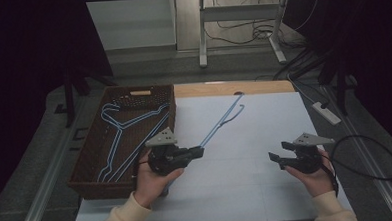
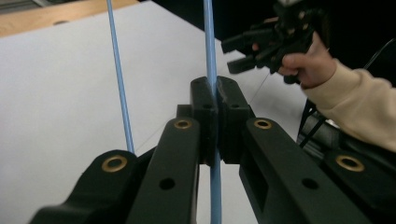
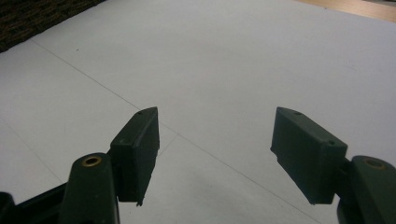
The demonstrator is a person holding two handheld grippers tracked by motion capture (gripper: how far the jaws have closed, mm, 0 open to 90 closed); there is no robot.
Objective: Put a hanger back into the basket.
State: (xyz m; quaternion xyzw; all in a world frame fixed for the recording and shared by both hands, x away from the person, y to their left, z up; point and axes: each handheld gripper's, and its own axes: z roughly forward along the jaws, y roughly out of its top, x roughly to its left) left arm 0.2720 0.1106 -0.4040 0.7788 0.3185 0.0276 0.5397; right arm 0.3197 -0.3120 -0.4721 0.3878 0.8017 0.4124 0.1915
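The left gripper (image 1: 202, 151) is squeezed tight on the blue hanger (image 1: 219, 122) w/ its hook up over the white table (image 1: 265, 137), prob. to move it, while the right gripper (image 1: 278, 158) waits wide open, holding nothing.

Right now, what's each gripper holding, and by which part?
The left gripper is shut on the blue wire hanger, pinching one thin straight rod of it. The right gripper is open and holds nothing.
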